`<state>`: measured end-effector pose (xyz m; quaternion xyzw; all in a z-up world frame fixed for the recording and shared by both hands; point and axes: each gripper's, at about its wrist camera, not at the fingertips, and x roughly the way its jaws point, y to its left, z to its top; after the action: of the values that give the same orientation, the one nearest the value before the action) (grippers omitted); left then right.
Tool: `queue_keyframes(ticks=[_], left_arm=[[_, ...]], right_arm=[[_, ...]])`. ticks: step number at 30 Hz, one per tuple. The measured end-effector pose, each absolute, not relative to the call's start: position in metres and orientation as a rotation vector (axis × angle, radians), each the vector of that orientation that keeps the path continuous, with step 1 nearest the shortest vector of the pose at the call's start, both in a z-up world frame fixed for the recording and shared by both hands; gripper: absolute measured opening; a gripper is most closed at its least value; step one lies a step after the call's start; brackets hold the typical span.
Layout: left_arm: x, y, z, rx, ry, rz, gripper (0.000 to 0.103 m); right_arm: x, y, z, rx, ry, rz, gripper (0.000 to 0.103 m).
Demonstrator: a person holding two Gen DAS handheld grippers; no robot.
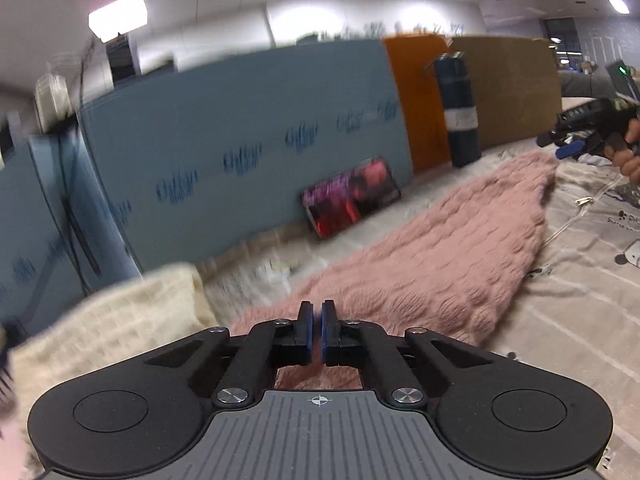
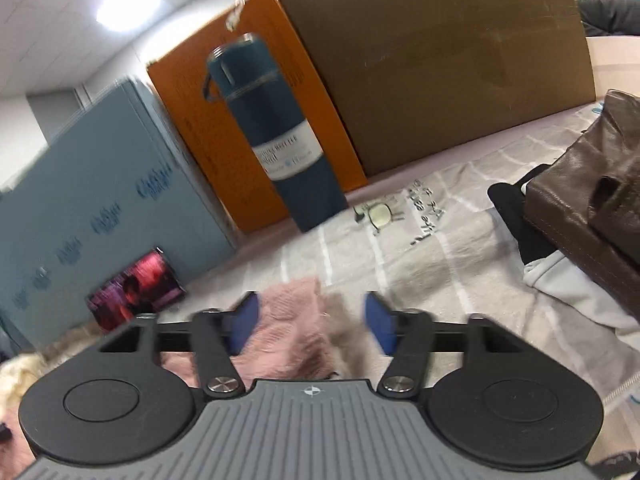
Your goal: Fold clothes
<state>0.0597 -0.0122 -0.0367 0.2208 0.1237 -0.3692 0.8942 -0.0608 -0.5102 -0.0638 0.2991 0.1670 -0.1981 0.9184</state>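
A pink knit sweater (image 1: pixel 440 248) lies stretched across the bed sheet (image 1: pixel 580 320). My left gripper (image 1: pixel 317 312) is shut on the sweater's near edge, with pink fabric between its blue pads. My right gripper (image 2: pixel 310 312) is open, its blue pads wide apart just over the far end of the pink sweater (image 2: pixel 288 320); nothing is held between them. The right gripper also shows at the far right of the left wrist view (image 1: pixel 576 140), beyond the sweater's far end.
A cream knit garment (image 1: pixel 104 332) lies at the left. A dark blue flask (image 2: pixel 276 136) stands by orange (image 2: pixel 192 120) and brown (image 2: pixel 440 60) boards. A blue partition (image 1: pixel 240 140), a red picture (image 1: pixel 352 196), glasses (image 2: pixel 378 212) and a brown leather bag (image 2: pixel 592 200) are nearby.
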Motion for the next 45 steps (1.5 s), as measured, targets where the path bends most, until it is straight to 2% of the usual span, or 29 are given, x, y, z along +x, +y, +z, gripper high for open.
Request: queue_keyframes(ticks=[3,6,7,9,10,11,12,13,14,17,21,24,25,26,28,29,33,38,45], left_arm=[[0.031,-0.011,-0.033,0.462,0.157,-0.745,0.0],[0.008,-0.018,-0.038,0.555,0.098,-0.749,0.0],[0.009,-0.021,-0.042,0.599,0.087,-0.704,0.011],[0.021,-0.022,-0.047,0.625,0.097,-0.636,0.012],[0.029,-0.021,-0.047,0.61,0.113,-0.632,0.017],[0.037,-0.019,-0.046,0.597,0.127,-0.634,0.035],[0.044,-0.018,-0.047,0.591,0.129,-0.623,0.047],[0.05,-0.017,-0.047,0.585,0.128,-0.616,0.074],[0.056,-0.017,-0.047,0.58,0.136,-0.626,0.088],[0.079,-0.018,-0.045,0.528,0.222,-0.679,0.088],[0.113,-0.012,-0.045,0.363,0.465,-0.717,0.088],[0.126,-0.003,-0.049,0.215,0.561,-0.716,0.087],[0.121,-0.004,-0.05,0.234,0.545,-0.717,0.081],[0.117,-0.005,-0.051,0.254,0.529,-0.718,0.057],[0.102,-0.011,-0.051,0.335,0.465,-0.693,0.026],[0.092,-0.015,-0.051,0.38,0.419,-0.68,0.015],[0.024,-0.042,-0.063,0.689,0.151,-0.59,0.012],[-0.058,-0.041,-0.071,0.76,-0.092,-0.664,0.011],[-0.106,-0.023,-0.081,0.768,-0.121,-0.704,0.01]], right_arm=[[-0.06,-0.503,-0.06,0.672,0.358,-0.319,0.069],[-0.057,-0.496,-0.057,0.731,0.38,-0.221,0.074],[-0.056,-0.493,-0.056,0.75,0.388,-0.189,0.074],[-0.052,-0.484,-0.055,0.742,0.412,-0.164,0.074],[-0.05,-0.478,-0.055,0.729,0.423,-0.159,0.074],[-0.049,-0.473,-0.055,0.718,0.431,-0.152,0.074],[-0.047,-0.469,-0.055,0.71,0.443,-0.142,0.074],[-0.046,-0.465,-0.056,0.705,0.455,-0.133,0.074],[-0.044,-0.462,-0.057,0.7,0.466,-0.127,0.074],[-0.038,-0.452,-0.059,0.686,0.502,-0.112,0.074],[-0.032,-0.444,-0.061,0.697,0.532,-0.081,0.074],[-0.026,-0.438,-0.06,0.697,0.54,-0.057,0.074],[-0.024,-0.436,-0.061,0.697,0.541,-0.053,0.074],[-0.022,-0.435,-0.061,0.698,0.543,-0.05,0.074],[-0.019,-0.433,-0.061,0.7,0.546,-0.048,0.075],[-0.018,-0.432,-0.061,0.699,0.546,-0.047,0.075],[-0.013,-0.431,-0.061,0.714,0.545,-0.035,0.075],[-0.008,-0.434,-0.064,0.821,0.539,0.024,0.076],[-0.006,-0.428,-0.065,0.961,0.499,0.092,0.077]])
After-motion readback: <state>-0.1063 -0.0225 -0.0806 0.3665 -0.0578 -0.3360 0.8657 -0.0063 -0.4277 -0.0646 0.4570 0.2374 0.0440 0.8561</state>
